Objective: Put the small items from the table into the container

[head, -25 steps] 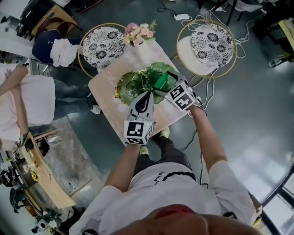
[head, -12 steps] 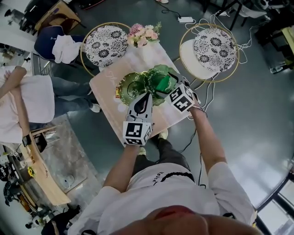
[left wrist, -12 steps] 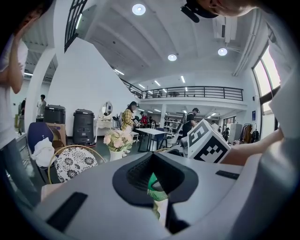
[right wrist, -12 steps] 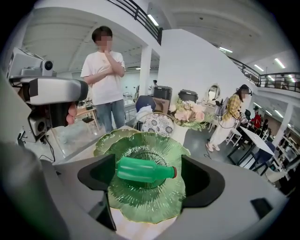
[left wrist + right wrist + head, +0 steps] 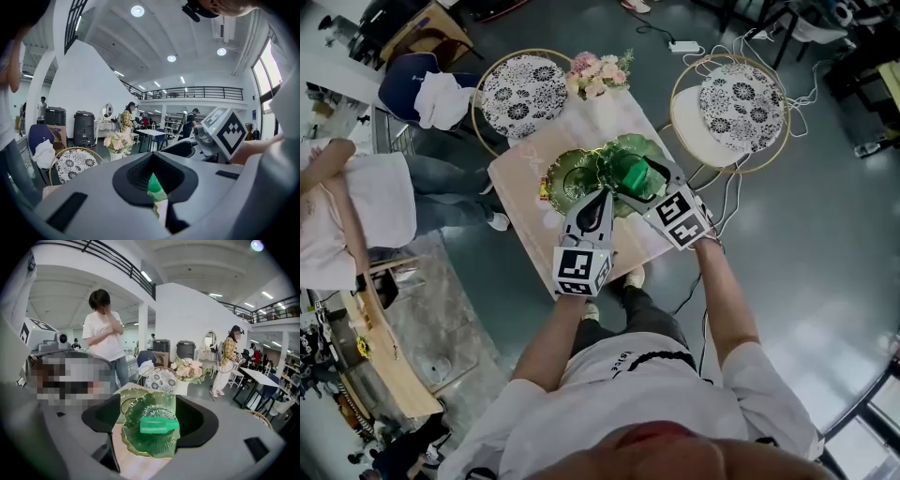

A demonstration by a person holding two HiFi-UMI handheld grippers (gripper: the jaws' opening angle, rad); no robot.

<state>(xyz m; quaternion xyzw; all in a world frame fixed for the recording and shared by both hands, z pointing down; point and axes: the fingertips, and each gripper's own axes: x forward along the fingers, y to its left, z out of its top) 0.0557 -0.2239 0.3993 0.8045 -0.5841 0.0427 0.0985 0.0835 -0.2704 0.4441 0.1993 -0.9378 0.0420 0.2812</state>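
Observation:
A small green bottle-shaped item lies on its side in a leaf-shaped green glass dish on the little table. My right gripper hangs just above that dish. Its jaws stand wide and are closing, with nothing pressed between them. A second round green dish with a gold rim sits to the left, touching the first. My left gripper points at the dishes from the table's near side. Its jaws are together, and only a sliver of green shows past them.
A vase of pink flowers stands at the table's far end. Round chairs with patterned cushions flank it. A person sits at the left. Cables trail on the floor to the right.
My right gripper has risen and drawn back from the leaf dish, leaving the green item lying in it. The left gripper has stayed put.

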